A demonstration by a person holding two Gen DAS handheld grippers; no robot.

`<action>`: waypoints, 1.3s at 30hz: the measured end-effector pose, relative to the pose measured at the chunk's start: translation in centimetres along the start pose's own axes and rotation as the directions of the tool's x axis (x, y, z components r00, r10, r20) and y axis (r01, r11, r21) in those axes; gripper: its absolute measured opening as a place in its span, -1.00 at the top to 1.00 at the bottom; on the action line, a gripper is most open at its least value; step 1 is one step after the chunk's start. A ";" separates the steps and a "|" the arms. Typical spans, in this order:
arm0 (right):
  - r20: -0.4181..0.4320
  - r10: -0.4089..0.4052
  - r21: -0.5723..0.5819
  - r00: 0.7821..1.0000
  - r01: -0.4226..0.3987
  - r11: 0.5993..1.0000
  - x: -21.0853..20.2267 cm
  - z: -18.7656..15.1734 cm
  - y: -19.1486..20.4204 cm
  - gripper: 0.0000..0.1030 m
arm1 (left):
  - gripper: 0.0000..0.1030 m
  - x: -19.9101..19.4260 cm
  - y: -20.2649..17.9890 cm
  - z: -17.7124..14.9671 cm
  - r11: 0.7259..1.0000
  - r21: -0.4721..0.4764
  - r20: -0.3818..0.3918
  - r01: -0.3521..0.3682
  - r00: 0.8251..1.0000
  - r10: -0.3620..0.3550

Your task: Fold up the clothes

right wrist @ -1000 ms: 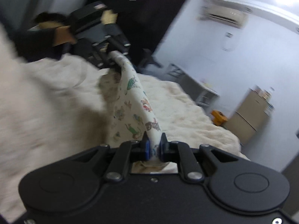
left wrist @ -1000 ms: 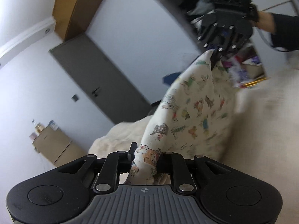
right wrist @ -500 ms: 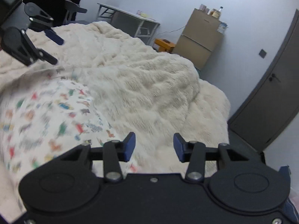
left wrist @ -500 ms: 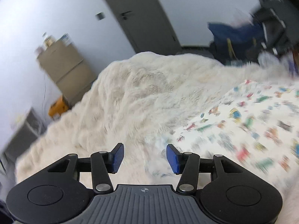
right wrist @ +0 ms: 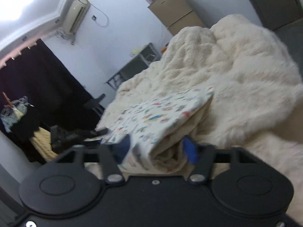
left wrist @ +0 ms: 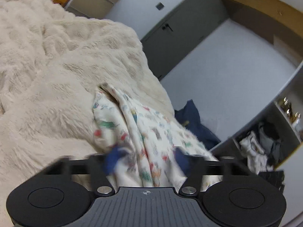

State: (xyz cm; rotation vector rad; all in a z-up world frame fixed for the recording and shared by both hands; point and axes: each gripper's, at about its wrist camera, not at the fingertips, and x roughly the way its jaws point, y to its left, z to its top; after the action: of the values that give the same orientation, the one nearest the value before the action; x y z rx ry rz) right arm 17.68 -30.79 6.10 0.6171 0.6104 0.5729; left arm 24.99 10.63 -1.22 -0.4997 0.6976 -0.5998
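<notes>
- Both claws, spread over the fluffy cream blanket (left wrist: pixel 56 60) half a second ago, have just been closing around bunched white cartoon-print cloth (left wrist: pixel 147 138).
- Left claw (left wrist: pixel 145 159) and right claw (right wrist: pixel 157 148), lower centre, seemingly grip it; blur obscures contact.

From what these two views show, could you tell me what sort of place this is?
Most likely a bedroom in a home: a bed under a fluffy cream blanket, an air conditioner high on the wall, and open shelves stuffed with clothes beside a grey door.

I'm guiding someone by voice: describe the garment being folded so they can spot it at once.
Find the bed with the shaggy cream blanket. On its near edge lies the garment, with cloth bunched between both grippers' blue pads. It is the only printed cloth there: off-white with small multicoloured figures, smoother than the fur under it.
</notes>
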 end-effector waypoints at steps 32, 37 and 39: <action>0.256 -0.377 -0.478 0.890 0.456 0.751 3.3 -8.2 8.3 0.47 | -0.16 1.6 -9.7 -9.2 0.874 0.337 0.247 -0.349 0.929 0.275; 0.376 -0.393 -0.369 0.839 0.525 0.767 0.1 -7.6 8.4 0.63 | -0.16 1.2 -8.5 -9.3 0.901 0.287 0.239 -0.326 0.935 0.262; 0.401 -0.351 -0.367 0.846 0.499 0.785 -0.7 -7.8 8.5 0.61 | -0.17 1.1 -8.6 -9.4 0.901 0.288 0.240 -0.324 0.935 0.259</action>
State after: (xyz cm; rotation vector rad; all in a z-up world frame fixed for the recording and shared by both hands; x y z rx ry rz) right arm 9.42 -22.77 6.89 0.0941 0.2768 0.1596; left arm 16.02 1.62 -2.74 -0.1376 0.4606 -0.3628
